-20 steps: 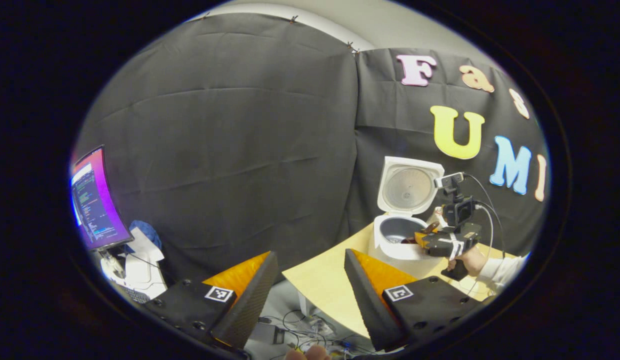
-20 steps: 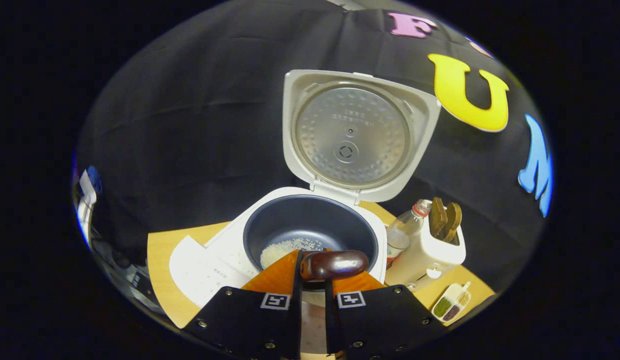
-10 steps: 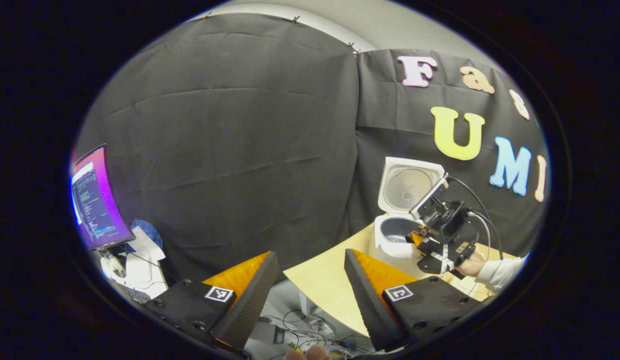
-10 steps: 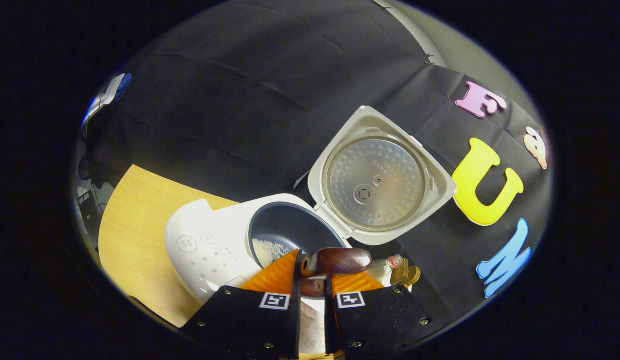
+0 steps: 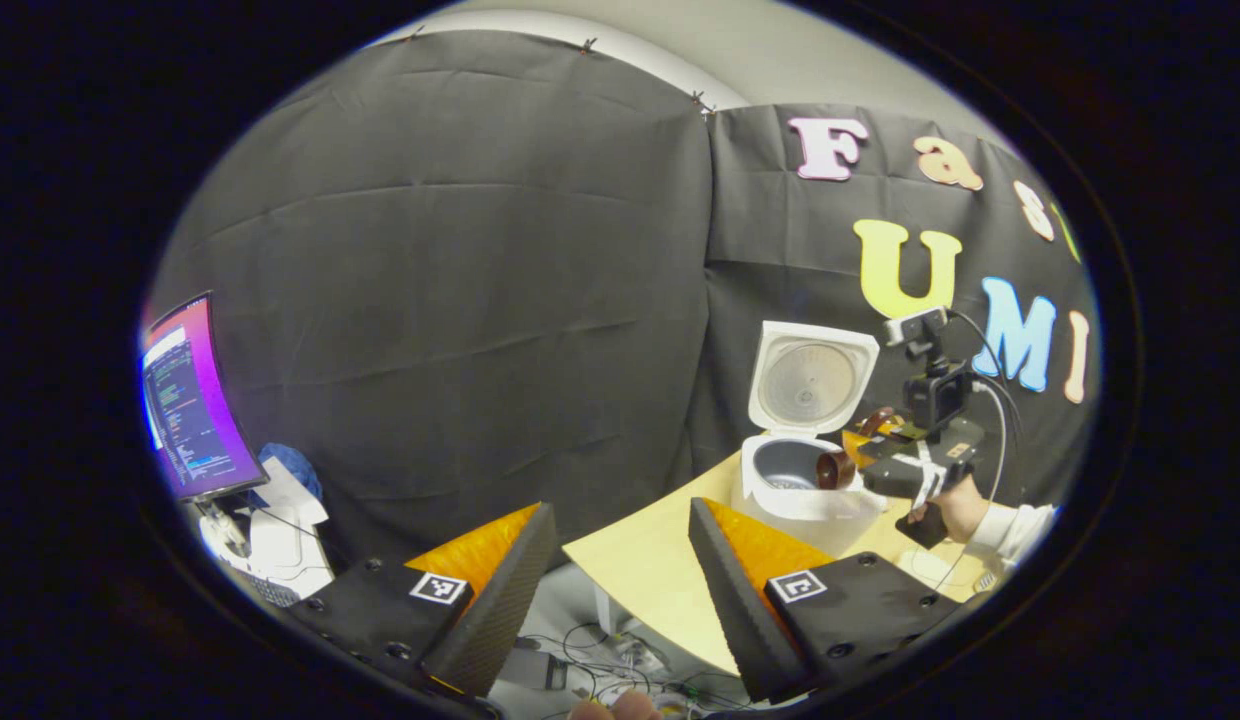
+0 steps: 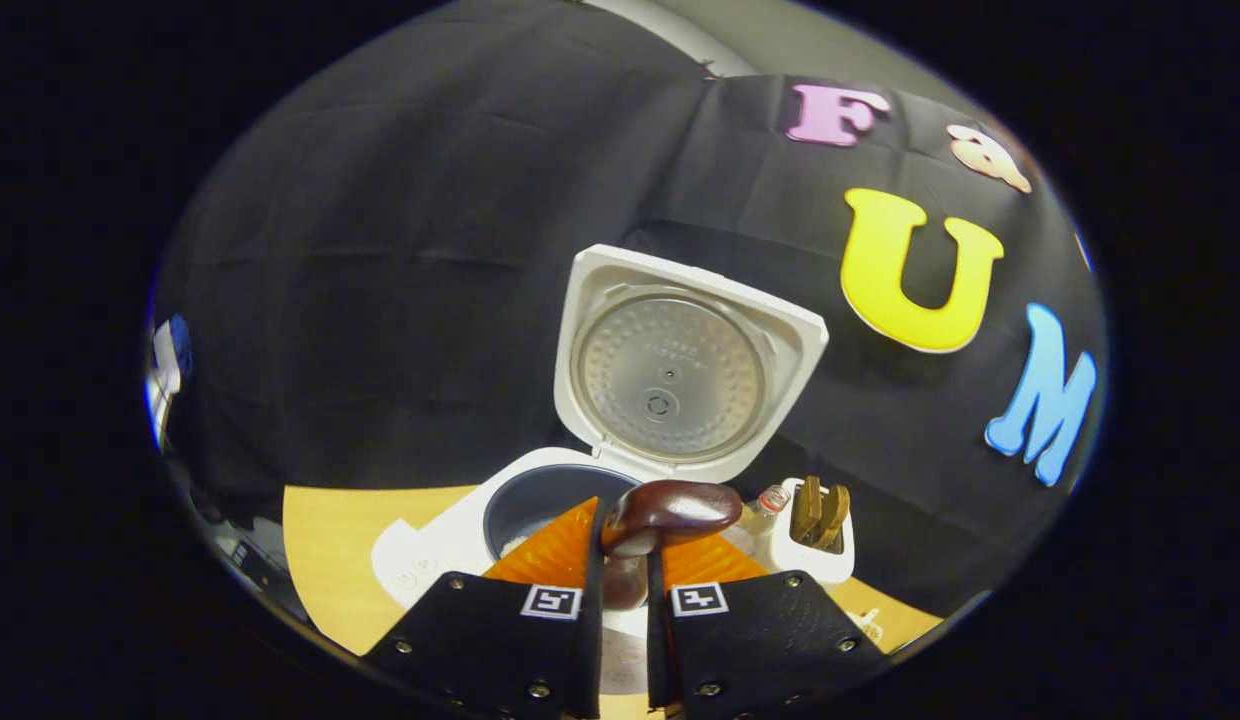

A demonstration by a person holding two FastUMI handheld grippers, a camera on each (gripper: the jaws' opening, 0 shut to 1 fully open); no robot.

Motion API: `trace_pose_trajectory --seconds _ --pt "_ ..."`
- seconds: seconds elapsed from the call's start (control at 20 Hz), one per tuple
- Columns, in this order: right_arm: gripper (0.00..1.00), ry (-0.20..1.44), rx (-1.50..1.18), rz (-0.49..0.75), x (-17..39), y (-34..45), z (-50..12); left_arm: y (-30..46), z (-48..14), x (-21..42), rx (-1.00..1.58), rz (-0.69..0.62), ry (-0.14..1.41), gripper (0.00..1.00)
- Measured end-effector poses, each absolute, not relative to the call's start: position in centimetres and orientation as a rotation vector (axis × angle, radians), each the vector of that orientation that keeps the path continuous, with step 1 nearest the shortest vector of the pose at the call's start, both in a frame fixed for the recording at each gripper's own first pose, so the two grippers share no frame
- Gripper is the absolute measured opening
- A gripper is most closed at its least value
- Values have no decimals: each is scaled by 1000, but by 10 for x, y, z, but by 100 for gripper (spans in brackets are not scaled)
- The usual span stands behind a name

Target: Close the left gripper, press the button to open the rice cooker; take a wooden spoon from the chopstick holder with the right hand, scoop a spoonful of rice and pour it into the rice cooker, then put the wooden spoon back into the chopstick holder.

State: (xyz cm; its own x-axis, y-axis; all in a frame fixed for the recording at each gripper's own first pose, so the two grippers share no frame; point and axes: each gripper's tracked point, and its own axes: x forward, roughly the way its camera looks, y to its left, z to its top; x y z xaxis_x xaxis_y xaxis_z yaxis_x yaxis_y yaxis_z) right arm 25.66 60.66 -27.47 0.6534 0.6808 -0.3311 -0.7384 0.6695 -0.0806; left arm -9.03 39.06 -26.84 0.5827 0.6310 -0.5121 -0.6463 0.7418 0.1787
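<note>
Rice cooker (image 6: pixel 450 535) open on wooden table (image 6: pixel 325 545); lid (image 6: pixel 670 375) upright at the back, inner pot (image 6: pixel 525 510) exposed, a few rice grains visible at the pot's bottom edge in the right gripper view. Serves as landmark below.

Wooden spoon (image 6: pixel 670 510): clamped by its handle between both fingers of right gripper (image 6: pixel 623 585), bowl end raised above the cooker's front rim (contents of the bowl not discernible). In the left gripper view, spoon (image 5: pixel 835 468) seen as a dark round bowl held over the pot opening of cooker (image 5: pixel 795 480), right gripper (image 5: pixel 860 455) just right of the cooker, held by a hand (image 5: pixel 955 505) with a light sleeve.

Chopstick holder (image 6: pixel 810 550): white, standing immediately right of the cooker, two wooden utensils upright inside. Clear bottle (image 6: pixel 760 510) between cooker and holder.

Left gripper (image 5: pixel 620 570): fingers spread wide, nothing between them, positioned well left of the cooker, near the table's near corner (image 5: pixel 640 560). Monitor (image 5: pixel 185 400) lit, far left of the cooker, off the table.
</note>
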Motion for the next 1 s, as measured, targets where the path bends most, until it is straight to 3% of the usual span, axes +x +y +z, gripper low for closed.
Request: trace_pose_trajectory --seconds 0.6,1.0 --pt "18 475 101 583 261 446 -240 376 -260 -90 -84 598 485 93" --pt "19 528 141 382 215 299 -236 358 -275 -86 -227 445 448 92"
